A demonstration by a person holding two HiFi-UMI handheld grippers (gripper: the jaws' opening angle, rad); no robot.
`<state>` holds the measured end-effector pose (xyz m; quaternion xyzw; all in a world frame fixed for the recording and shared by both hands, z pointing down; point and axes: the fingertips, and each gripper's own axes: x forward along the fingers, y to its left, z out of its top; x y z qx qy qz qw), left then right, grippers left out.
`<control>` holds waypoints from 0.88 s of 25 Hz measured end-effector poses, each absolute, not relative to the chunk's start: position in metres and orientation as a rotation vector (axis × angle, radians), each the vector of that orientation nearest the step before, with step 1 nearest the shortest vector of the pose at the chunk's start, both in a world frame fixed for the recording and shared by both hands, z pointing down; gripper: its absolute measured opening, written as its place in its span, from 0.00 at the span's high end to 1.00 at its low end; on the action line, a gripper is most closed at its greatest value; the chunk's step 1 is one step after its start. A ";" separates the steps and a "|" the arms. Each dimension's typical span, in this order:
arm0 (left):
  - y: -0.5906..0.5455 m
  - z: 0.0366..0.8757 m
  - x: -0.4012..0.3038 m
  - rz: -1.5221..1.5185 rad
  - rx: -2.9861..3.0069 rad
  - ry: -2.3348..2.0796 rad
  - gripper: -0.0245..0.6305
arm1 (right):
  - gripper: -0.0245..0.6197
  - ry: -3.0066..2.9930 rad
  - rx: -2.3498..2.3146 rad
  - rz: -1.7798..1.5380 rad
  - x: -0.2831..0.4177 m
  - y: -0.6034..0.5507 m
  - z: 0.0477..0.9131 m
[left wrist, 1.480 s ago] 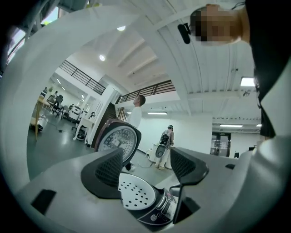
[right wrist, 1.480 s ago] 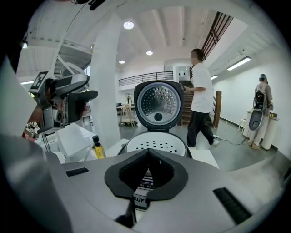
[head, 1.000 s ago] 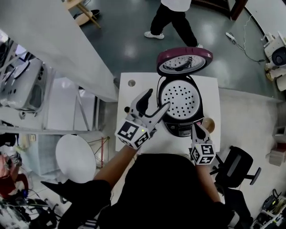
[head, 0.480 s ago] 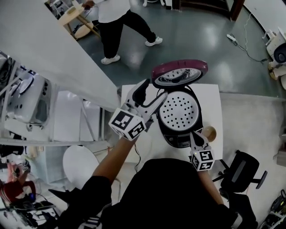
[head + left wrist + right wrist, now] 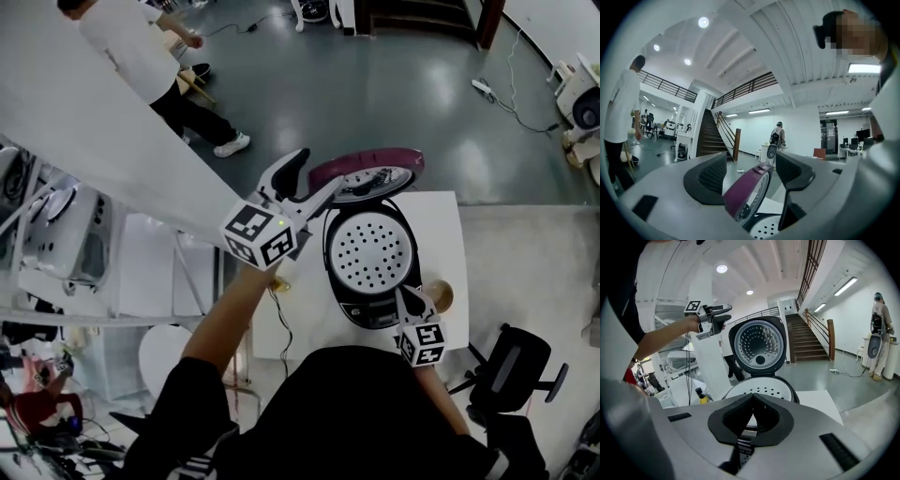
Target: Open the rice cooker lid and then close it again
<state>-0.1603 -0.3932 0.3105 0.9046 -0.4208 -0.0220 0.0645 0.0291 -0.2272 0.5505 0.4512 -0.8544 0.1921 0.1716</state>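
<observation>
The rice cooker (image 5: 375, 314) stands on the white table with its maroon-rimmed lid (image 5: 367, 178) tipped up and open, and its perforated white inner plate (image 5: 372, 251) is exposed. My left gripper (image 5: 319, 171) is raised at the lid's left edge with its jaws open. In the left gripper view the lid's maroon rim (image 5: 749, 192) stands between the jaws, and neither pad presses on it. From the right gripper view the left gripper (image 5: 725, 314) hangs just left of the upright lid (image 5: 757, 347). My right gripper (image 5: 411, 298) is shut on nothing, low at the cooker's front (image 5: 751, 420).
The white table (image 5: 442, 214) carries a round brown object (image 5: 440, 296) right of the cooker and a small yellow bottle (image 5: 700, 397) on the left. A white partition (image 5: 103, 141) runs along the left, a black chair (image 5: 520, 370) stands at lower right, and a person (image 5: 131, 52) walks behind.
My left gripper has risen and moved away from me to the open lid's left edge. The right gripper has stayed by the cooker's front. The person behind walked leftward.
</observation>
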 end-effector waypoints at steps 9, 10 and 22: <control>-0.439 0.324 -0.152 0.000 2.740 -1.163 0.50 | 0.96 -2.401 1.328 0.598 0.043 -0.235 0.558; -0.441 0.325 -0.151 0.007 2.742 -1.152 0.50 | 0.96 -2.399 1.331 0.601 0.045 -0.236 0.558; -0.458 0.344 -0.149 0.128 2.731 -1.151 0.50 | 0.96 -2.365 1.346 0.615 0.052 -0.239 0.567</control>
